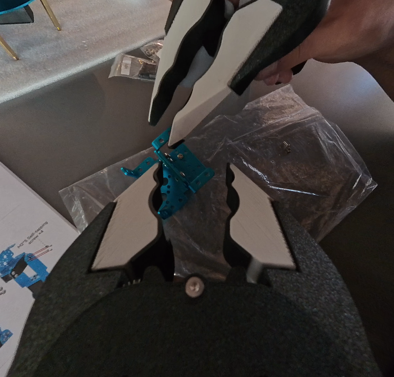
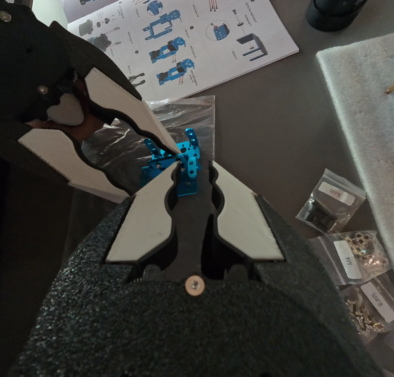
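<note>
A blue perforated metal bracket assembly lies on a clear plastic bag on the grey table. My left gripper is open around it, with the left fingertip against the bracket's side. My right gripper comes down from above, held by a hand, slightly open, with one fingertip touching the bracket's top edge. In the right wrist view the bracket sits partly between the fingers of my right gripper, whose left fingertip touches it. The right finger stands apart from it.
A loose screw lies on the bag. A printed instruction sheet lies beyond the bracket. Small bags of hardware sit beside a white foam sheet. A dark cylindrical object stands farther off. More small bags lie by the foam edge.
</note>
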Demonstrator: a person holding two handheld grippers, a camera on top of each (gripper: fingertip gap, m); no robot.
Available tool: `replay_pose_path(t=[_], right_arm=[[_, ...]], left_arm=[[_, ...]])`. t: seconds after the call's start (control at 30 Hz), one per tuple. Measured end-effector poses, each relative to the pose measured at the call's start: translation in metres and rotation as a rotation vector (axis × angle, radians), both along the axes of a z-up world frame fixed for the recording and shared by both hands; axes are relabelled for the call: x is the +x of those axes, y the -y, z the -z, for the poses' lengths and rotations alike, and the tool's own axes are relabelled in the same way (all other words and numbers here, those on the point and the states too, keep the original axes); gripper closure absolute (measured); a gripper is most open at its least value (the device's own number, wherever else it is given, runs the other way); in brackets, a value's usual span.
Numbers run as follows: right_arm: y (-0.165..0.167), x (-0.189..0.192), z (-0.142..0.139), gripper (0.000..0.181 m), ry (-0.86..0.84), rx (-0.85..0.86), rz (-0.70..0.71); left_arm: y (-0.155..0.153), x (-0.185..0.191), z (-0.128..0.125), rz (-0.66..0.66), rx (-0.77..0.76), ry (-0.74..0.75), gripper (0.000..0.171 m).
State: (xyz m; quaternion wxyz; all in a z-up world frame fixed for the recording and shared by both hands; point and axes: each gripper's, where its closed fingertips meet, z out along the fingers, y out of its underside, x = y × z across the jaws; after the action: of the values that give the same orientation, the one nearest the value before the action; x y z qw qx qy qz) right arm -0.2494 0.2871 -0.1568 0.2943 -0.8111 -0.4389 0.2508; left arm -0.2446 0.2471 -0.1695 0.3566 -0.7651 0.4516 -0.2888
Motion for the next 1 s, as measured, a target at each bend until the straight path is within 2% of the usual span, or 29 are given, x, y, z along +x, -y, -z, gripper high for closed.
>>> replay_pose_path(t=[1.0], right_arm=[[0.0032, 0.0008, 0.0109, 0.158, 0.067, 0.031, -0.035]], left_arm=[[0.0003, 0.0010, 0.0003, 0.002, 0.012, -0.008, 0.116]])
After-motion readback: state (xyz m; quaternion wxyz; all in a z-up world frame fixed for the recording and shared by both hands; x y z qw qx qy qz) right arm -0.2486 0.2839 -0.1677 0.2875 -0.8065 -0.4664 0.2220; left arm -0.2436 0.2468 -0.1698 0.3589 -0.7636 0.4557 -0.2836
